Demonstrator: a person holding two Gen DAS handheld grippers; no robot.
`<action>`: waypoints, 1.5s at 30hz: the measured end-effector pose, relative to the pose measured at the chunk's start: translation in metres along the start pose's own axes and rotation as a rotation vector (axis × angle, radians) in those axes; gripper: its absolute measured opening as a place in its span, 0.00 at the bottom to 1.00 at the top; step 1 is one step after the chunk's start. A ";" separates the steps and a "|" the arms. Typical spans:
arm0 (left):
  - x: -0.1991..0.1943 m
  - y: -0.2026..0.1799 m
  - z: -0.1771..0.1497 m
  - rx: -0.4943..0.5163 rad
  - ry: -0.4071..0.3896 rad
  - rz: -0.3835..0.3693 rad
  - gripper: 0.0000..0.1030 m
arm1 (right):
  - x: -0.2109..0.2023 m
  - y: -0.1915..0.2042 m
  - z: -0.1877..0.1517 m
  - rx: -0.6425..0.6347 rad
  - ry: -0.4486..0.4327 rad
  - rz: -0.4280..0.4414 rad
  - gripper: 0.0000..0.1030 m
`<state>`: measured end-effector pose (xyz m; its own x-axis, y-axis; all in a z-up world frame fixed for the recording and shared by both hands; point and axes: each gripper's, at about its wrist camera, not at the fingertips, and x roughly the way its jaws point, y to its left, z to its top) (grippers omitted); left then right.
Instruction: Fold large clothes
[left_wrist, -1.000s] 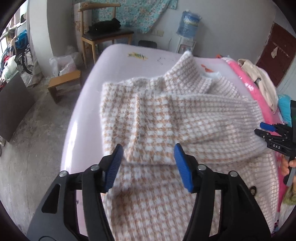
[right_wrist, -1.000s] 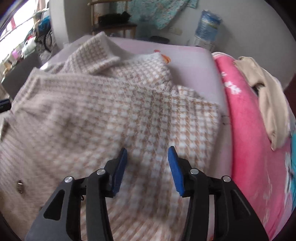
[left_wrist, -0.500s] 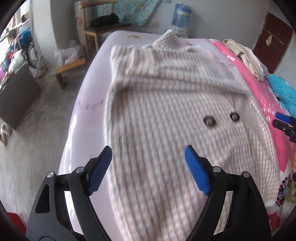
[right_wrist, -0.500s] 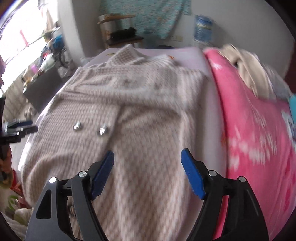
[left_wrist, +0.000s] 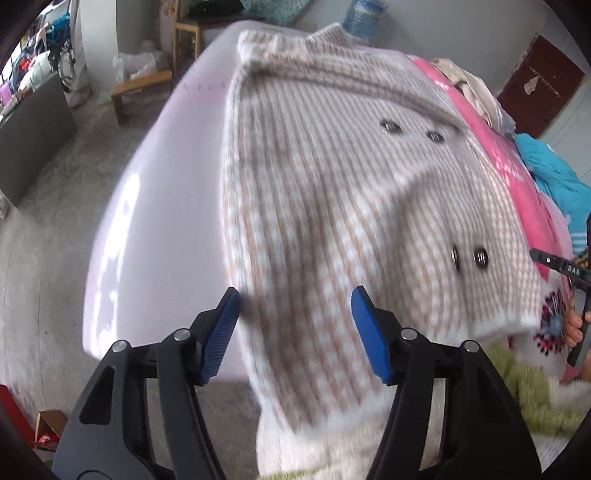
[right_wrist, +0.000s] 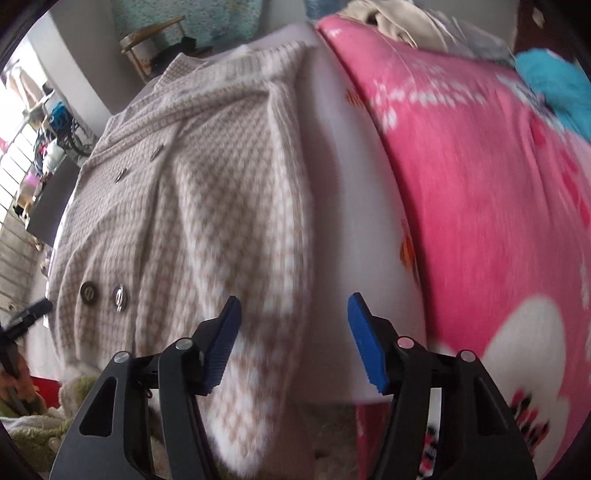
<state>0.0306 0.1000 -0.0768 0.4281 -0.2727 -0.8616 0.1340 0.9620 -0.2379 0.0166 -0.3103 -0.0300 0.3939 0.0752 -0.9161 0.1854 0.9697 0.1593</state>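
Between the blue pads (left_wrist: 221, 334) of the black left gripper (left_wrist: 295, 325) lies a beige-and-white houndstooth coat (left_wrist: 332, 192) with dark buttons (left_wrist: 480, 257), on a pale lilac sheet (left_wrist: 166, 177). Right of the right gripper (right_wrist: 293, 330), black with blue pads too, spreads a hot-pink blanket (right_wrist: 480, 184) with white flowers; a turquoise cloth (right_wrist: 554, 85) lies beyond.

i'm in a lived-in bedroom: bed (left_wrist: 122, 236), pink blanket (right_wrist: 480, 192), wooden chair (left_wrist: 184, 33), water jug (left_wrist: 364, 14).
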 end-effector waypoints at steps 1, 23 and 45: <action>-0.001 0.000 -0.005 0.000 0.007 -0.008 0.56 | -0.001 -0.001 -0.006 0.015 0.006 0.014 0.55; 0.025 0.032 -0.070 -0.316 0.073 -0.240 0.43 | 0.008 -0.004 -0.059 0.163 0.102 0.159 0.21; -0.073 0.027 -0.033 -0.231 -0.075 -0.213 0.07 | -0.059 -0.002 -0.049 0.148 -0.046 0.285 0.07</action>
<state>-0.0267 0.1461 -0.0357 0.4777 -0.4607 -0.7481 0.0253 0.8583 -0.5125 -0.0516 -0.3057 0.0059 0.4884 0.3252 -0.8098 0.1894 0.8663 0.4622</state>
